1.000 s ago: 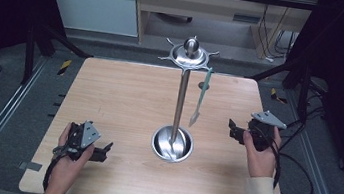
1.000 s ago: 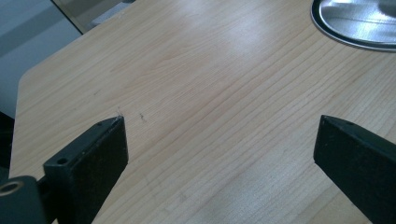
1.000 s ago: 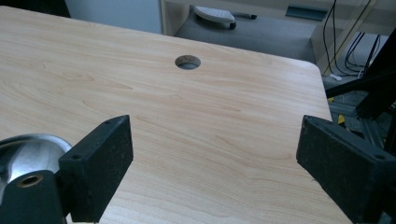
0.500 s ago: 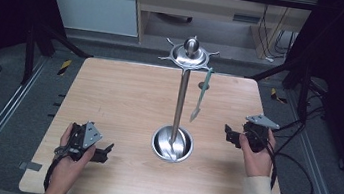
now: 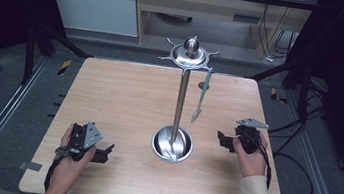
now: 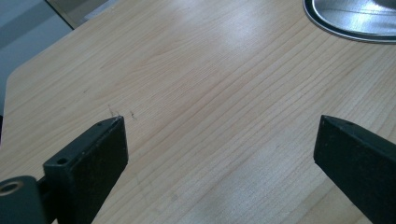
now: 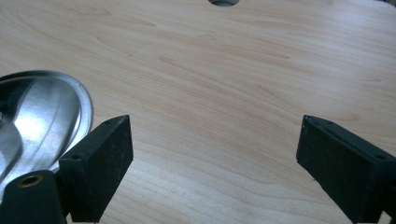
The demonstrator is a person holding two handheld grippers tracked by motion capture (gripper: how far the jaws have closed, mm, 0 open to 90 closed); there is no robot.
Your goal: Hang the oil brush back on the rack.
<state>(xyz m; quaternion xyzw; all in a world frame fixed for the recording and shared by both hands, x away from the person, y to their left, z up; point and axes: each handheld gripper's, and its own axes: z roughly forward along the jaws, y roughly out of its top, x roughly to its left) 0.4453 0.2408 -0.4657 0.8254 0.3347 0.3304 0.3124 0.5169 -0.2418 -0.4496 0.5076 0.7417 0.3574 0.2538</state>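
Flanking the stand [image 5: 180,98] — left gripper [image 5: 102,153] and right gripper [image 5: 221,138], fingers spread, empty; spatula [image 5: 201,95] hangs untouched, nothing started.

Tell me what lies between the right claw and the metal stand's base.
Only bare wooden table: the high view shows nothing between the right claw and the stand's round base.

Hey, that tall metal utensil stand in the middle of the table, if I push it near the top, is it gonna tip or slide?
The stand looks top-heavy: a thin pole carries a wide hook ring, so a high push would probably tip it. Its round dished base is fairly broad, so a low push more likely slides it on the smooth table. The hanging utensil would probably swing.
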